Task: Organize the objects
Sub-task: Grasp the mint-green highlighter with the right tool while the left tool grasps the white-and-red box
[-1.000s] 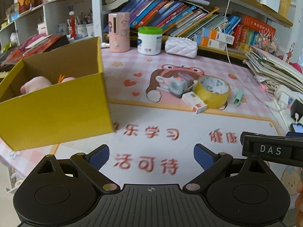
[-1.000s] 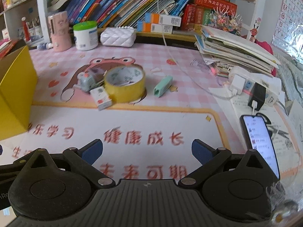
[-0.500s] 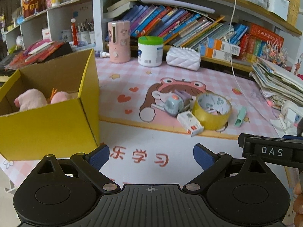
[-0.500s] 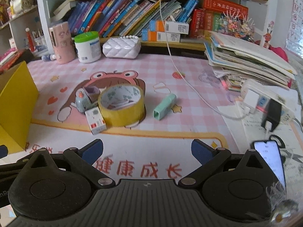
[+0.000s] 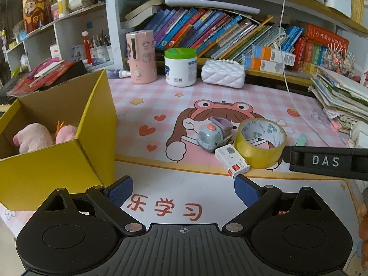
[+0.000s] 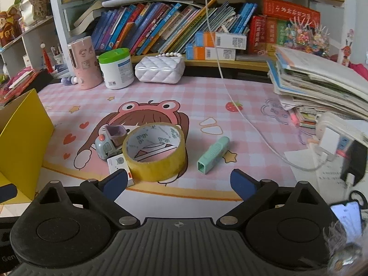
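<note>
In the left wrist view, the left tool (image 5: 183, 189) is held wide open and empty above the surface (image 5: 184, 195). A yellow box (image 5: 57, 161) holding a pink plush (image 5: 33, 136) stands at the left.

In the right wrist view, the right tool (image 6: 179, 182) is spread wide, gripping nothing. Just ahead lie a tape roll (image 6: 155, 151), a small white box (image 6: 118, 164), a toy car (image 6: 108, 145) and a green clip (image 6: 212, 155).

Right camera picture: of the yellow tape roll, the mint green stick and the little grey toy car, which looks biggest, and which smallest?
1. Yellow tape roll, clearly the largest.
2 and 3. Mint green stick and grey toy car look about alike. The tape roll hides part of the car, so I would not rank these two.
</note>
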